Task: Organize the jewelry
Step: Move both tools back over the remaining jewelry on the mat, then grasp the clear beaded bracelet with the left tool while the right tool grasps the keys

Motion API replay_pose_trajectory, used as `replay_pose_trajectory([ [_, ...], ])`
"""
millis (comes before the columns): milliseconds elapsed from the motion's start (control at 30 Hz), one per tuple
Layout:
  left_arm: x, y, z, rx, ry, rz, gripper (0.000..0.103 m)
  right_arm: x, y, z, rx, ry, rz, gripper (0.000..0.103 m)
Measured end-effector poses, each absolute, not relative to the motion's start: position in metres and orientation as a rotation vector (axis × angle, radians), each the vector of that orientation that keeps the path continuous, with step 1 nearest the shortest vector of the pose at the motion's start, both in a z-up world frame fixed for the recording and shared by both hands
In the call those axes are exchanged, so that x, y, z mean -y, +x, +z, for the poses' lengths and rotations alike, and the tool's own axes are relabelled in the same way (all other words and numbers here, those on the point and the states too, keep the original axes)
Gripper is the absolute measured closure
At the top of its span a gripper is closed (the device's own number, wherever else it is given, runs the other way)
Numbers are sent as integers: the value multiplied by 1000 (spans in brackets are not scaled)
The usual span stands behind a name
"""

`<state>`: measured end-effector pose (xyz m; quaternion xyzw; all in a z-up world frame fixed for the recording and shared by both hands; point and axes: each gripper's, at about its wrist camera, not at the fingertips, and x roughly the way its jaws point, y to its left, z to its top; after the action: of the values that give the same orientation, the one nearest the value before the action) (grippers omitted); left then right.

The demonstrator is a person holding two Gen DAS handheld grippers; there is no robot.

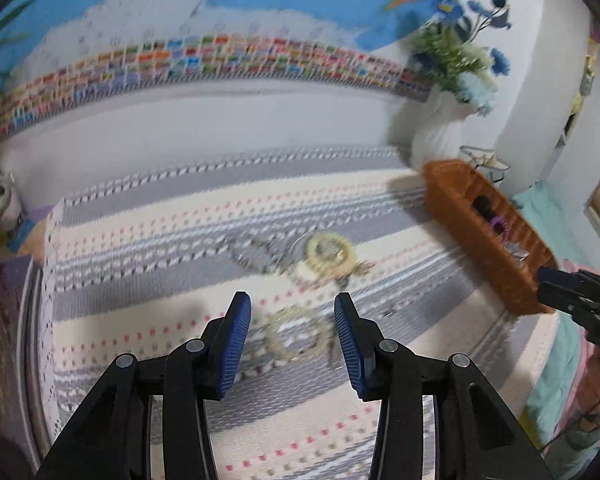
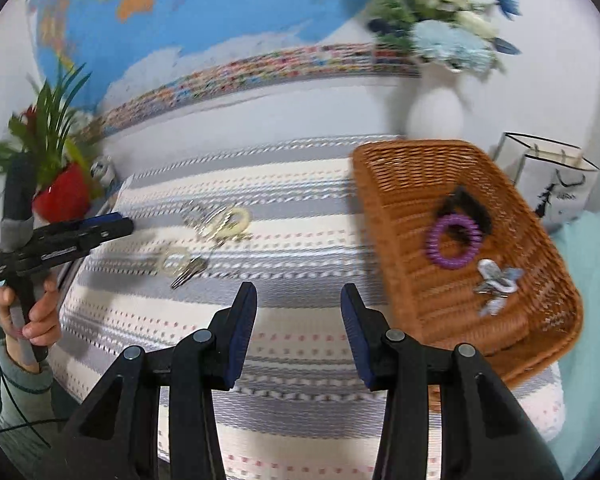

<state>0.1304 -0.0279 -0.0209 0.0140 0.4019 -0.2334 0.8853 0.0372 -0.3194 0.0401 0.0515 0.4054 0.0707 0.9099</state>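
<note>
Left gripper [image 1: 293,312] part-open, empty (blurred), above pale bracelet [image 1: 296,334] on cloth [image 1: 140,320]

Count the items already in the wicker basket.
3: a purple coil hair tie mid-basket, a black clip just behind it, a pale blue bow clip nearer the front. Blur may hide smaller pieces.

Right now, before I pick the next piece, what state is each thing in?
Left tool: open, empty.
Right tool: open, empty.
Basket: on the cloth, holds three pieces.
Purple coil: in basket.
Black clip: in basket, behind the coil.
Silver clip: in basket, lying flat.
Cream ring: out on the cloth, tangled with a chain.
Clear ring: out on the cloth, metal piece beside it.
</note>
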Motion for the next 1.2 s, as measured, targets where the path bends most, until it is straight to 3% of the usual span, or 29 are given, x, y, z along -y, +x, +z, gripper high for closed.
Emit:
replay_pose_trajectory([
  [367, 17, 178, -83, -1017, -49, -491, 59, 236, 70, -7, -960, 146, 306, 56],
  [733, 23, 178, -85, -992, -35, -507, 61, 199, 113, -47, -1050, 250, 331, 57],
  [833, 24, 180, -85, -987, -25, -494, 67, 193, 120, -51, -1049, 240, 307, 57],
  [1000, 28, 179, -84, -982, -10, -507, 88, 179, 129, -53, -1022, 184, 267, 59],
  [1200, 29, 179, -83, -969, 12, -493, 89, 173, 136, -56, -1016, 186, 264, 59],
])
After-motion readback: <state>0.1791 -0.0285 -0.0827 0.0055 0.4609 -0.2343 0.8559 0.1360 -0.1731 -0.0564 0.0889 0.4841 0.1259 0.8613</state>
